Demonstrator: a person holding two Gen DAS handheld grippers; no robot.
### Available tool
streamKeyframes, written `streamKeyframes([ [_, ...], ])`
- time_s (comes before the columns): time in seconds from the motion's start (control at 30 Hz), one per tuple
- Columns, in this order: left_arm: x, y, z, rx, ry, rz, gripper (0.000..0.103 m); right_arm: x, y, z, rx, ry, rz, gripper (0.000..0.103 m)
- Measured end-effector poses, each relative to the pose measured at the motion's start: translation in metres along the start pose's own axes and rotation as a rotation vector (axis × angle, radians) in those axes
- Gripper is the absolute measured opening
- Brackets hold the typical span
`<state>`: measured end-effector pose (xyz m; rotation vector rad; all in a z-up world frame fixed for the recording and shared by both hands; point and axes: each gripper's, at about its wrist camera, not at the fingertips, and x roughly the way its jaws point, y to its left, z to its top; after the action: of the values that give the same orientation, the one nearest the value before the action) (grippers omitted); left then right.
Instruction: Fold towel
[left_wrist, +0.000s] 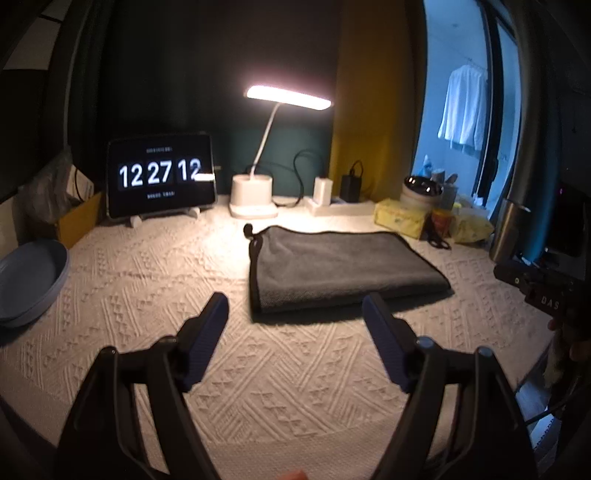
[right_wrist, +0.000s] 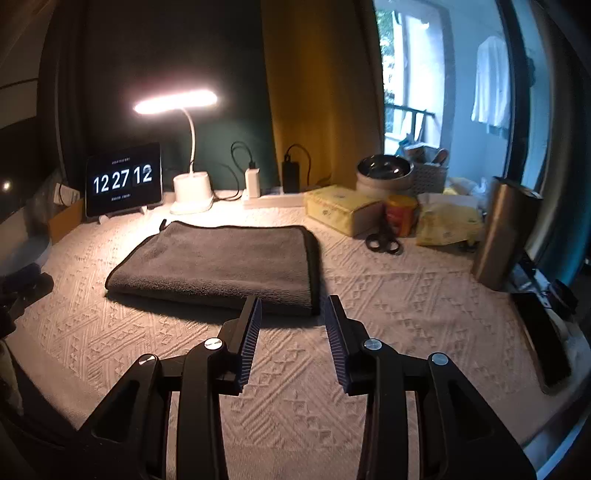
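Note:
A grey towel (left_wrist: 340, 267) with a dark edge lies folded in a flat rectangle on the cream patterned tablecloth; it also shows in the right wrist view (right_wrist: 221, 264). My left gripper (left_wrist: 295, 306) is open and empty, a little in front of the towel's near left corner. My right gripper (right_wrist: 293, 308) is open and empty, its fingertips just short of the towel's near right corner. Neither gripper touches the towel. Part of the right gripper's body (left_wrist: 546, 288) shows at the right edge of the left wrist view.
At the back stand a tablet clock (left_wrist: 160, 175), a lit white desk lamp (left_wrist: 255, 195), a power strip (right_wrist: 273, 201), tissue boxes (right_wrist: 341, 212), a metal bowl (right_wrist: 384, 171), scissors (right_wrist: 384, 243) and a steel flask (right_wrist: 498, 232). A blue plate (left_wrist: 29, 280) lies at the left.

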<state>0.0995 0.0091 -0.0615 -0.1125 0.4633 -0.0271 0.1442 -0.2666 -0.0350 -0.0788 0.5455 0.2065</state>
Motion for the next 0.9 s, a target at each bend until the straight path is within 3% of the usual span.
streamKeyframes([
  [0.13,-0.014,-0.003,-0.007,-0.005,-0.032,-0.007,0.077,-0.018,0.004,-0.014,-0.007,-0.044,0.001,0.044],
  [0.6,-0.059,-0.011,-0.025,0.04,-0.189,-0.006,0.078,-0.07,0.022,-0.044,-0.022,-0.213,-0.026,0.046],
  [0.7,-0.073,-0.009,-0.022,0.034,-0.265,0.017,0.085,-0.086,0.025,-0.043,-0.035,-0.281,-0.047,0.048],
  [0.8,-0.089,-0.004,-0.02,0.014,-0.352,0.046,0.093,-0.101,0.024,-0.039,-0.041,-0.357,-0.072,0.061],
  [0.9,-0.095,0.001,-0.016,0.001,-0.389,0.058,0.096,-0.108,0.021,-0.036,-0.034,-0.38,-0.075,0.062],
])
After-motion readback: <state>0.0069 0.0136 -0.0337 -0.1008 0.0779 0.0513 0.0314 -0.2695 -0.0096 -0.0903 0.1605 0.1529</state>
